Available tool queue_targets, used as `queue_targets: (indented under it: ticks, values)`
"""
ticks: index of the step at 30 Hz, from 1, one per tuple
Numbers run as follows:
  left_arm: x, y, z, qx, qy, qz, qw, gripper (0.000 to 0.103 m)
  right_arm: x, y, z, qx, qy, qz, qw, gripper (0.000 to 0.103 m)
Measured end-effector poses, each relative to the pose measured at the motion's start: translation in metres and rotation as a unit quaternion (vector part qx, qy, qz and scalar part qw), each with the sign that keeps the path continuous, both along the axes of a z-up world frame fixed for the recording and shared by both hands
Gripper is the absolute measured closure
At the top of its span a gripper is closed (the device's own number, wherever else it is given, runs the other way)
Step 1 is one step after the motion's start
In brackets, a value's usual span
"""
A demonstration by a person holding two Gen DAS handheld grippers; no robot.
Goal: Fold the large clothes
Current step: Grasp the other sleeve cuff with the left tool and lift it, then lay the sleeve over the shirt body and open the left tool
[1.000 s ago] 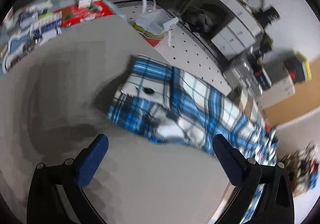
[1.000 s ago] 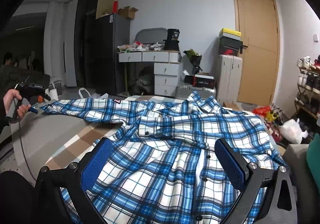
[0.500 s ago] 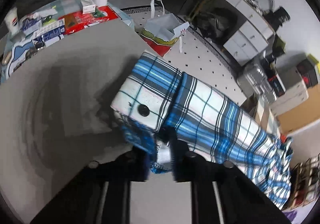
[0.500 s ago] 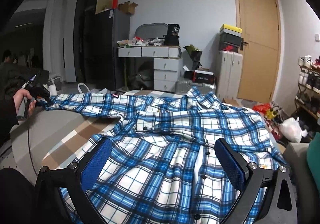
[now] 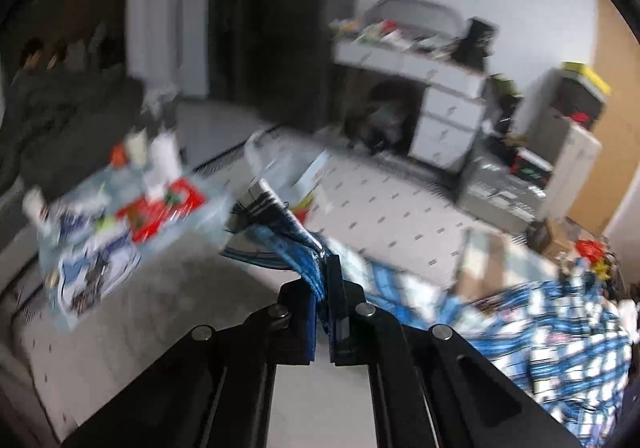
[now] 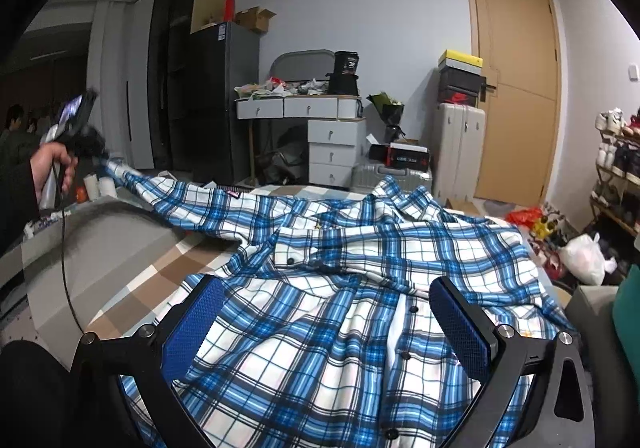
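A blue and white plaid shirt (image 6: 340,288) lies spread front-up on the bed. My left gripper (image 5: 323,276) is shut on the shirt's sleeve cuff (image 5: 276,224) and holds it lifted off the grey bed cover; the left wrist view is blurred. In the right wrist view the left gripper (image 6: 86,144) shows at far left, with the sleeve (image 6: 168,196) stretched up from the shirt. My right gripper (image 6: 326,322) is open and empty, low over the shirt's front near the button placket.
A grey cover (image 6: 92,248) and checked bedding (image 6: 160,268) lie under the shirt. A cluttered low table (image 5: 120,208) stands left of the bed. White drawers (image 6: 332,144), suitcases (image 6: 460,136), a door (image 6: 516,88) and a shoe rack (image 6: 616,168) stand behind.
My left gripper closed on the sleeve cuff and has lifted it up off the bed, pulling the sleeve taut. My right gripper has stayed open over the shirt front.
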State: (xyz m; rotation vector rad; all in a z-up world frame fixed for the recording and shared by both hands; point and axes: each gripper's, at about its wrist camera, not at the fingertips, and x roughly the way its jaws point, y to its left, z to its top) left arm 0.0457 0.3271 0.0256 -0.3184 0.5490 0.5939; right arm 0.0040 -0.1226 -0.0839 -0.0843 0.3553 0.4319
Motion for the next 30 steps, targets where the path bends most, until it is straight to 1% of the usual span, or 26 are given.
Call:
queue_targets:
  ticks: [3,4,6,7,9,11,12,13,14,15,16,17,18,19,20,21,22,23,24,25,26,27,28,30]
  values:
    - [0.008,-0.029,0.036,0.027,-0.031,-0.037,0.9985,0.103,0.002,-0.005,0.002,0.011,0.003,-0.005,1.0,0.0]
    - [0.012,-0.046,0.052,0.036,-0.042,-0.055,0.997,0.103,0.003,-0.006,0.003,0.015,0.006,-0.007,1.0,0.0]
    - [0.018,-0.068,0.07,0.051,-0.055,-0.079,0.9941,0.103,0.006,-0.011,0.004,0.025,0.013,-0.013,1.0,0.0]
    - [0.022,-0.086,0.082,0.067,-0.061,-0.093,0.9915,0.103,0.008,-0.013,0.005,0.025,0.019,-0.015,0.999,0.0]
    - [0.031,-0.13,0.105,0.093,-0.071,-0.14,0.9832,0.103,0.014,-0.018,0.005,0.022,0.037,-0.024,0.999,0.0]
    - [0.036,-0.168,0.118,0.107,-0.08,-0.185,0.9737,0.103,0.019,-0.025,0.004,0.031,0.046,-0.038,0.998,0.0]
    - [0.039,-0.197,0.125,0.113,-0.085,-0.217,0.9658,0.103,0.022,-0.031,0.005,0.041,0.055,-0.05,0.996,0.0]
    - [0.042,-0.216,0.127,0.12,-0.086,-0.24,0.9596,0.103,0.025,-0.037,0.005,0.05,0.061,-0.058,0.995,0.0]
    - [0.047,-0.244,0.127,0.129,-0.084,-0.267,0.9512,0.103,0.03,-0.046,0.005,0.067,0.072,-0.072,0.993,0.0]
    - [0.052,-0.269,0.125,0.131,-0.082,-0.299,0.9416,0.103,0.035,-0.058,0.004,0.086,0.085,-0.093,0.988,0.0]
    - [0.057,-0.288,0.121,0.13,-0.08,-0.323,0.9338,0.103,0.038,-0.067,0.003,0.098,0.093,-0.108,0.985,0.0]
    - [0.063,-0.31,0.115,0.124,-0.074,-0.348,0.9261,0.103,0.043,-0.081,0.001,0.116,0.107,-0.134,0.978,0.0]
    - [0.072,-0.329,0.106,0.106,-0.05,-0.38,0.9177,0.103,0.047,-0.094,-0.003,0.131,0.124,-0.154,0.971,0.0]
    - [0.084,-0.353,0.089,0.071,-0.028,-0.419,0.9049,0.103,0.053,-0.105,-0.007,0.147,0.148,-0.168,0.963,0.0]
    - [0.093,-0.369,0.078,0.056,-0.016,-0.439,0.8966,0.103,0.058,-0.117,-0.014,0.169,0.171,-0.169,0.956,0.0]
    - [0.099,-0.384,0.066,0.046,-0.008,-0.461,0.8864,0.103,0.061,-0.127,-0.022,0.187,0.189,-0.174,0.948,0.0]
    - [0.106,-0.4,0.05,0.042,-0.004,-0.478,0.8774,0.103,0.062,-0.131,-0.026,0.186,0.199,-0.185,0.944,0.0]
    - [0.115,-0.414,0.031,0.032,0.009,-0.495,0.868,0.103,0.064,-0.136,-0.03,0.181,0.209,-0.199,0.94,0.0]
    - [0.125,-0.423,0.017,0.016,0.032,-0.517,0.8554,0.103,0.066,-0.139,-0.033,0.181,0.212,-0.204,0.938,0.0]
    - [0.132,-0.433,0.001,0.003,0.05,-0.531,0.8459,0.103,0.068,-0.146,-0.036,0.181,0.218,-0.218,0.934,0.0]
    - [0.136,-0.437,-0.014,-0.006,0.058,-0.533,0.844,0.103,0.069,-0.151,-0.039,0.181,0.222,-0.228,0.931,0.0]
    - [0.141,-0.439,-0.024,-0.021,0.073,-0.542,0.8372,0.103,0.072,-0.157,-0.043,0.185,0.228,-0.238,0.926,0.0]
    - [0.144,-0.437,-0.04,-0.042,0.097,-0.557,0.824,0.103,0.074,-0.16,-0.045,0.189,0.233,-0.239,0.923,0.0]
    - [0.141,-0.431,-0.05,-0.055,0.115,-0.561,0.8178,0.103,0.078,-0.165,-0.051,0.197,0.25,-0.24,0.917,0.0]
